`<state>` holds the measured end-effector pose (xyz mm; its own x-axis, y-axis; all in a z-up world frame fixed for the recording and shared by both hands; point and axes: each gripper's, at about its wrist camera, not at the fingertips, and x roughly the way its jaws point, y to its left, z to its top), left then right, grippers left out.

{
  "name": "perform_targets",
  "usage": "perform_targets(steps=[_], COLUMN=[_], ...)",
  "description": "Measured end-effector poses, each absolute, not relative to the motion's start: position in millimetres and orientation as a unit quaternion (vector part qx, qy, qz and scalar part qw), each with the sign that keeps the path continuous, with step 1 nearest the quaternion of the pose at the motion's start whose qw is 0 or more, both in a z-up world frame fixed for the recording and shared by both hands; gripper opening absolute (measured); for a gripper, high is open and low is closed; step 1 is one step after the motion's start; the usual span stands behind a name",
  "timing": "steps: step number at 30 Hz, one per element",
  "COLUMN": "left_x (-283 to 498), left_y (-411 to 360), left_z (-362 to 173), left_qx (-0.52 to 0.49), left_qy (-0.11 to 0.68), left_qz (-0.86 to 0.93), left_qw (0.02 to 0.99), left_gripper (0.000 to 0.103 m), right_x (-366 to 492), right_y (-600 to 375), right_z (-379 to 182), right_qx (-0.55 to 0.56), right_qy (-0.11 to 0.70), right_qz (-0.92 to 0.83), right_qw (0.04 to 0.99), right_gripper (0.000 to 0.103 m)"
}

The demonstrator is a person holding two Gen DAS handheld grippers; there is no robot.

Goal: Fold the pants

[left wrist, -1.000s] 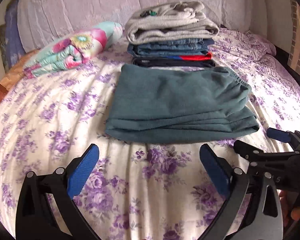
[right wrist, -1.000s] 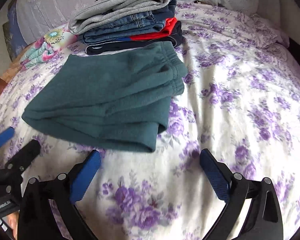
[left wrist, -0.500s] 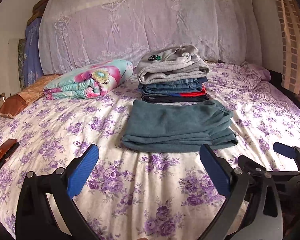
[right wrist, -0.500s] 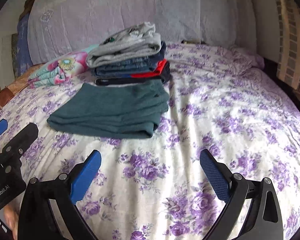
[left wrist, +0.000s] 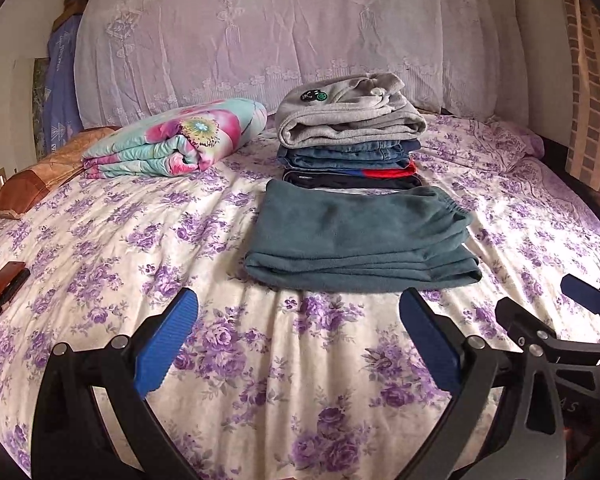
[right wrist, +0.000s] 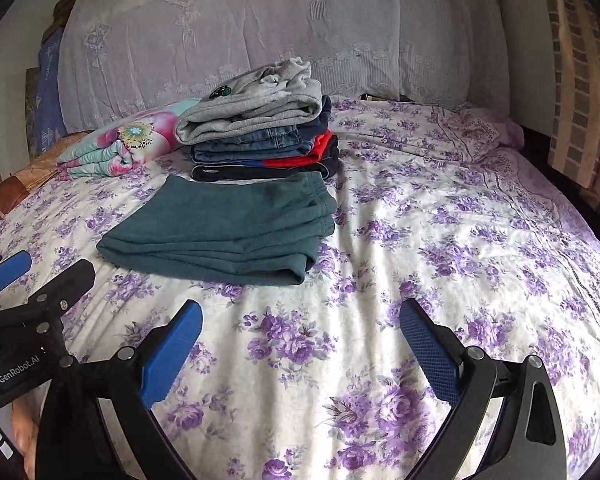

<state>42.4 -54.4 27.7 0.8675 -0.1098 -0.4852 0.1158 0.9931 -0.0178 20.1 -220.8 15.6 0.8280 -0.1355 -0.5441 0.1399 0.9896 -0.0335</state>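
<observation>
Nearest, left gripper (left wrist: 298,340) and right gripper (right wrist: 300,344), both spread wide, holding nothing. Beyond, folded green pants (left wrist: 360,236) flat on the flowered bedsheet (left wrist: 140,240), touching a stack of clothes (left wrist: 350,136) behind. Only in the left view, a brown case (left wrist: 0,292) at far left.

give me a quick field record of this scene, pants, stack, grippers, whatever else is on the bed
pants: teal pants folded flat on the bedspread, in front of the stack
stack: grey sweatshirt on top, jeans below, red and dark garments under those
blanket: floral blanket left of the stack
left gripper: open, empty, short of the pants
right gripper: open, empty
</observation>
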Motion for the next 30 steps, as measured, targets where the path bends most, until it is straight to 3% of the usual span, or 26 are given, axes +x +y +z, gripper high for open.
perform_targets(steps=[30], left_x=[41.8], left_y=[-55.7], left_z=[28.7], left_qx=[0.008], left_qy=[0.252], left_qz=[-0.061], left_qw=[0.966], left_gripper=[0.098], right_x=[21.2], right_y=[-223.7], right_z=[14.8], right_qx=[0.007], right_qy=[0.287], right_qz=[-0.07], right_qw=[0.955], right_gripper=[0.099])
